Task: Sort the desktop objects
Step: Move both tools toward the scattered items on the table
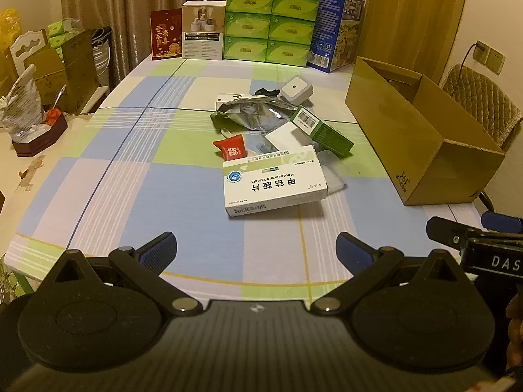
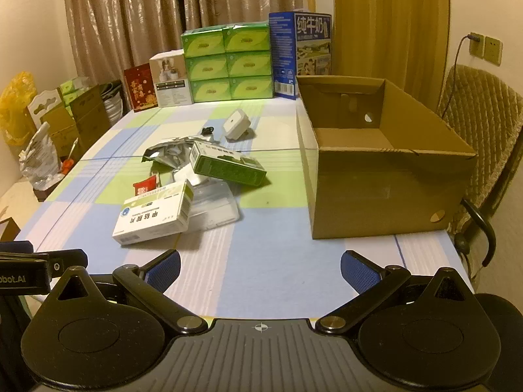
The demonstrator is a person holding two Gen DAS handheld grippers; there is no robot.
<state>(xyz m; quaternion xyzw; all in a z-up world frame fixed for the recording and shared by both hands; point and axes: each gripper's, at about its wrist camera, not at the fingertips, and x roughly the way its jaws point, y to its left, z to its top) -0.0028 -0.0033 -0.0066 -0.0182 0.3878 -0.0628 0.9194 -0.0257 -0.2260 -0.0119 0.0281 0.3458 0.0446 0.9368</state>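
left wrist view: the left gripper (image 1: 256, 248) has its fingers spread wide and empty above the desk (image 1: 137, 176); the white medicine box (image 1: 273, 184) lies just ahead of them. right wrist view: the right gripper (image 2: 260, 269) also gapes empty, the cardboard box (image 2: 385, 192) ahead to its right
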